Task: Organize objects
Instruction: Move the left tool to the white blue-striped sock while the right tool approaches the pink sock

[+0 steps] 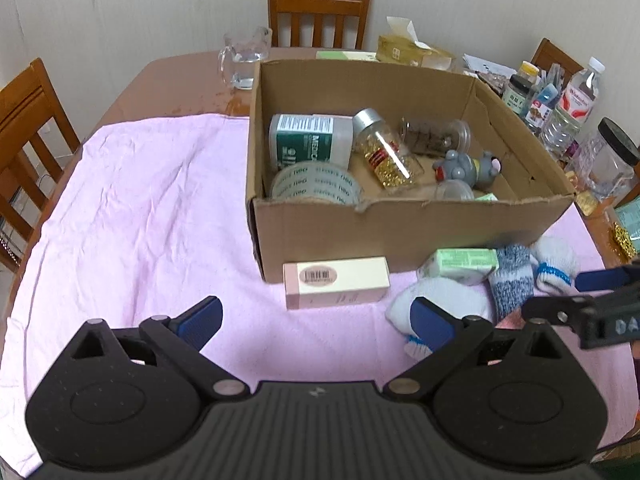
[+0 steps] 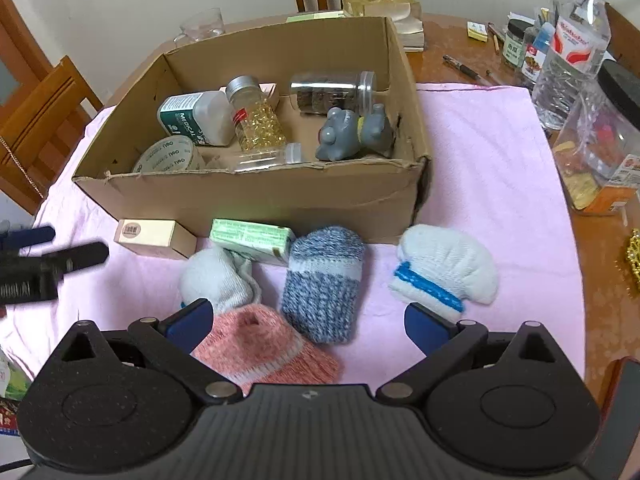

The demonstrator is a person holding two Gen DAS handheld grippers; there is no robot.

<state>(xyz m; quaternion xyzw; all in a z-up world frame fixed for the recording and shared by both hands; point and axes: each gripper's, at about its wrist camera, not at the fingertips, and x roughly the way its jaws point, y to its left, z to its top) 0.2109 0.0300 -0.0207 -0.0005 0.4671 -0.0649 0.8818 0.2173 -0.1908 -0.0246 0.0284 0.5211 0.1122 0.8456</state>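
Left tongs (image 1: 316,326): spread wide with nothing between the blue pads, hovering over the pink cloth (image 1: 132,208) just short of the pale pink carton (image 1: 336,282).
Right tongs (image 2: 306,326): spread wide too; the pink sock (image 2: 266,350) lies between the pads, close to the left one, but they do not press on it.
Pink sock: flat on the cloth at the near edge, right under the tongs.
Blue-grey sock (image 2: 324,284): rolled, just beyond the pink one and touching it.
White sock (image 2: 220,278): bunched, left of the blue-grey roll, its top against the green packet (image 2: 252,240).
Blue-banded white sock (image 2: 444,272): apart from the others, on the right, near the box corner.
Green packet: lying by the front wall of the cardboard box (image 2: 260,196).
Pale pink carton: on its side by the box's front left corner, barcode label facing out.
Cardboard box: open, on the cloth-covered surface (image 2: 600,280).
Box contents: a roll of printed tape (image 1: 316,186), a white medical bottle (image 1: 310,140), a jar of yellow capsules (image 1: 386,152), a dark-filled clear jar (image 1: 436,136), a grey toy figure (image 1: 466,168) and a small clear vial (image 2: 268,158), all lying loose.
Behind the box: a glass pitcher (image 1: 244,58) and a tissue box (image 1: 412,46).
Right side: a water bottle (image 2: 572,52), small jars and a black-lidded clear container (image 2: 600,140) crowd the bare wood.
Around: wooden chairs (image 1: 318,12).
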